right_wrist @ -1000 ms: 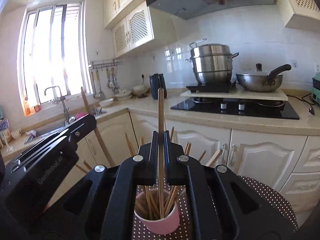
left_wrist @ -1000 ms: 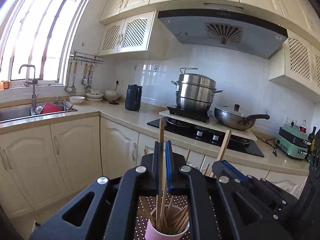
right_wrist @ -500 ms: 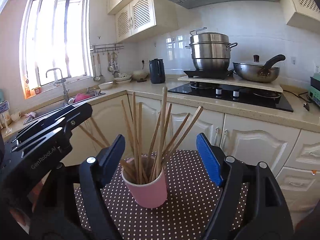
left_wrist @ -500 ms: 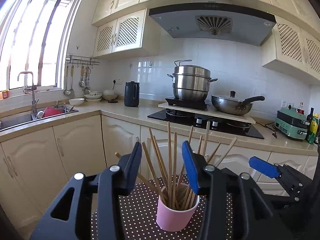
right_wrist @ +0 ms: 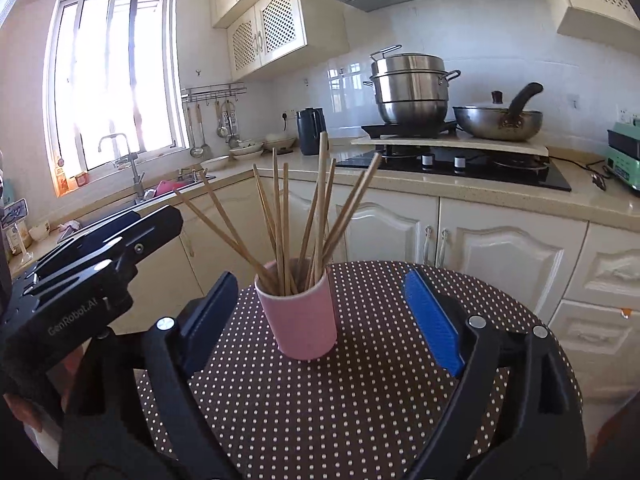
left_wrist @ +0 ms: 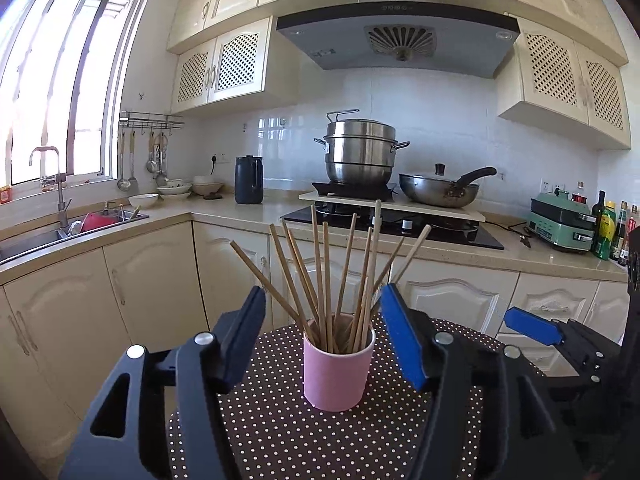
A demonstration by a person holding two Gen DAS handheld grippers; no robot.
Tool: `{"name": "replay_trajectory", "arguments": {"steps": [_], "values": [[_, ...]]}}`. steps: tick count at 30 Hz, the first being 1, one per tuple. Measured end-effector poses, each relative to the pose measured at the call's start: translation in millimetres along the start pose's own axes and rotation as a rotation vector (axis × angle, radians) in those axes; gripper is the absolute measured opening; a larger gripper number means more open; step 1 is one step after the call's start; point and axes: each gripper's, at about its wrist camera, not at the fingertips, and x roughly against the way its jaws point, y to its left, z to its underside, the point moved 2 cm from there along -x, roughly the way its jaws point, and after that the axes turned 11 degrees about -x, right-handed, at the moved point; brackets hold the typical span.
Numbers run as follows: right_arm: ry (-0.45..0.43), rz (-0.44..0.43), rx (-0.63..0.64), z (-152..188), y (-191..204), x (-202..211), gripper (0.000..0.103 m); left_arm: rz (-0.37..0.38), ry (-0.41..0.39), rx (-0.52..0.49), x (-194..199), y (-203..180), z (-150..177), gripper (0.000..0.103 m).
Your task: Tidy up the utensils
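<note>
A pink cup (left_wrist: pixel 338 365) stands upright on a round brown table with white dots (left_wrist: pixel 280 432). Several wooden chopsticks (left_wrist: pixel 332 276) fan out of it. My left gripper (left_wrist: pixel 324 332) is open and empty, its jaws either side of the cup and a little short of it. In the right wrist view the cup (right_wrist: pixel 297 316) and chopsticks (right_wrist: pixel 304 216) sit between the jaws of my right gripper (right_wrist: pixel 320 300), which is open and empty. The left gripper also shows there at the left (right_wrist: pixel 92 268). The right gripper shows at the right of the left wrist view (left_wrist: pixel 532 326).
Behind the table (right_wrist: pixel 360 400) runs a kitchen counter (left_wrist: pixel 440 252) with cream cabinets (left_wrist: pixel 152 300). On it are a black hob (left_wrist: pixel 400 224), a steel steamer pot (left_wrist: pixel 360 152), a wok (left_wrist: pixel 440 190), a dark kettle (left_wrist: pixel 249 180) and a sink (left_wrist: pixel 60 232) at the left.
Both grippers were shut on a chopstick over the cup one second ago. They have opened, left the chopsticks in the cup, and drawn back from it.
</note>
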Motion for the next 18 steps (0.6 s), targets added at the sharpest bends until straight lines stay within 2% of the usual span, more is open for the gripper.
{"name": "replay_trajectory", "arguments": {"steps": [9, 18], "values": [[-0.002, 0.028, -0.067, 23, -18, 38, 0.086, 0.004, 0.037, 0.023, 29, -10, 21, 0.062], [-0.043, 0.039, -0.058, 38, -1, 100, 0.087, 0.006, 0.027, 0.024, 84, -18, 30, 0.062]]}}
